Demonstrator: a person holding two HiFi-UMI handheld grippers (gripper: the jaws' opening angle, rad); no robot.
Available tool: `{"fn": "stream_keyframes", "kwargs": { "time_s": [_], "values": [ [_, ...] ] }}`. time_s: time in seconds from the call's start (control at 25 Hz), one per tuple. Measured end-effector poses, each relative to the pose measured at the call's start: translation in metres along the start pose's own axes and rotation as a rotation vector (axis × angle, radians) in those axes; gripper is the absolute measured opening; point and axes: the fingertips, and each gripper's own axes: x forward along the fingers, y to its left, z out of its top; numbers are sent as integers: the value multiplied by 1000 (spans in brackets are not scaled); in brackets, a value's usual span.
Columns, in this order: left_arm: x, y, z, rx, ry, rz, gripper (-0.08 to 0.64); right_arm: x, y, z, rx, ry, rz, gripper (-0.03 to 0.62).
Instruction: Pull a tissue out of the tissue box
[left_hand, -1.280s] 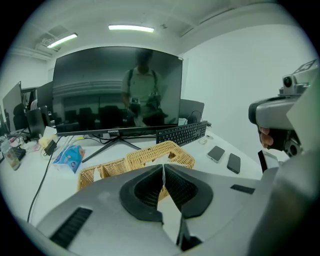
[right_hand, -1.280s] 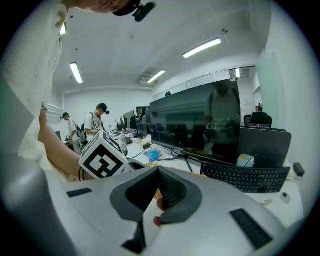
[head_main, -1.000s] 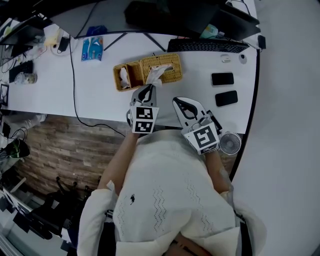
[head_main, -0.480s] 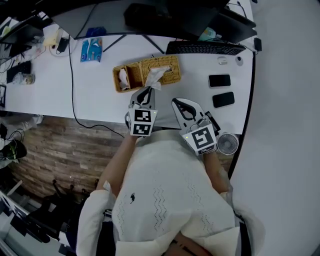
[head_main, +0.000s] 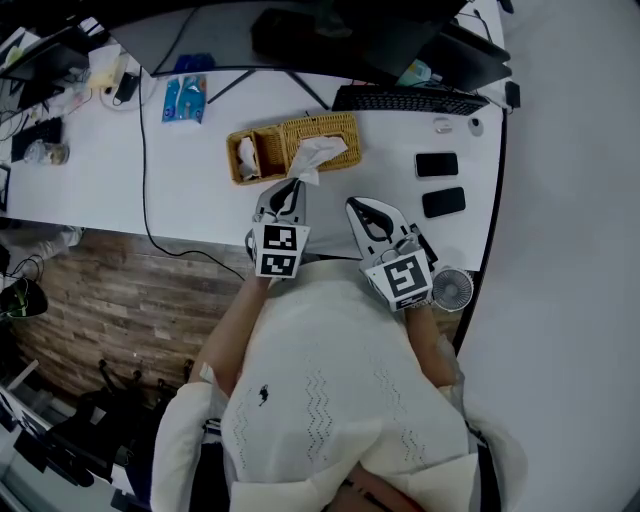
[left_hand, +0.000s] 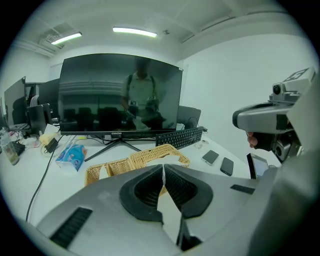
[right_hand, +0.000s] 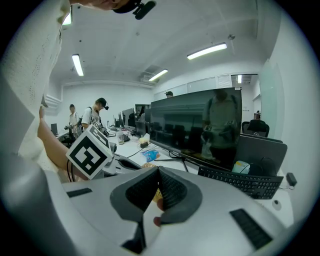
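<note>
Tissue (head_main: 318, 155) sticks out of the wicker tissue box (head_main: 338, 126), upper centre of the head view. Left gripper (head_main: 297, 184) is pinched on its lower corner, likely to draw it free. Right gripper (head_main: 359, 206) waits lower right, jaws together, holding nothing.

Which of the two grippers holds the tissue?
The left gripper: its jaws are shut on the tissue coming out of the box; the right gripper holds nothing.
</note>
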Motion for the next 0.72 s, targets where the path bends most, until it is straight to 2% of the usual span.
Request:
{"fn": "stream_keyframes", "kwargs": {
  "time_s": [0.4, 0.72],
  "values": [
    [-13, 0, 3, -5, -17, -18, 20, -2, -2, -1, 13, 1, -18, 2],
    [-29, 3, 14, -41, -52, -29, 20, -4, -6, -3, 94, -21, -22, 2]
  ]
}}
